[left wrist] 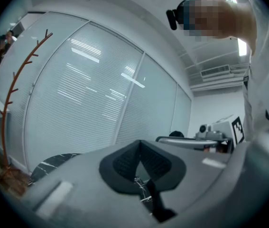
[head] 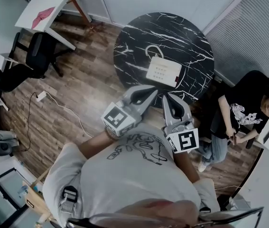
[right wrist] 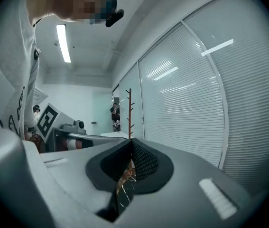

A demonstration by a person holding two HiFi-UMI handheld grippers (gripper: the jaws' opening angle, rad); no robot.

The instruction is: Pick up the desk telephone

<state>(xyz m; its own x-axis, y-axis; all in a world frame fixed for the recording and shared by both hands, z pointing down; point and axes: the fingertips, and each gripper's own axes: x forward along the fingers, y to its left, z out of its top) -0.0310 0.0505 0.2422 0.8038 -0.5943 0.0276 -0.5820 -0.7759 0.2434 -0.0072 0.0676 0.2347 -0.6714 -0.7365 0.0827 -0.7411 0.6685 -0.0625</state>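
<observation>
Black marble table (head: 134, 42) w/ desk telephone (head: 163, 71); L gripper (head: 149, 92) & R gripper (head: 171, 99) both closed, empty.

The keys on the desk telephone (head: 163, 71) are too small for you to read. In both gripper views your pressed-together jaws cover the marble table (left wrist: 53, 163) except for slivers.

Round black marble table (head: 139, 37), black office chair (head: 38, 51), seated person (head: 243, 103)

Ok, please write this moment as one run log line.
stage: before pickup | left gripper: shut, empty | right gripper: shut, empty | white desk telephone: untouched on round black marble table, ahead of both grippers
</observation>
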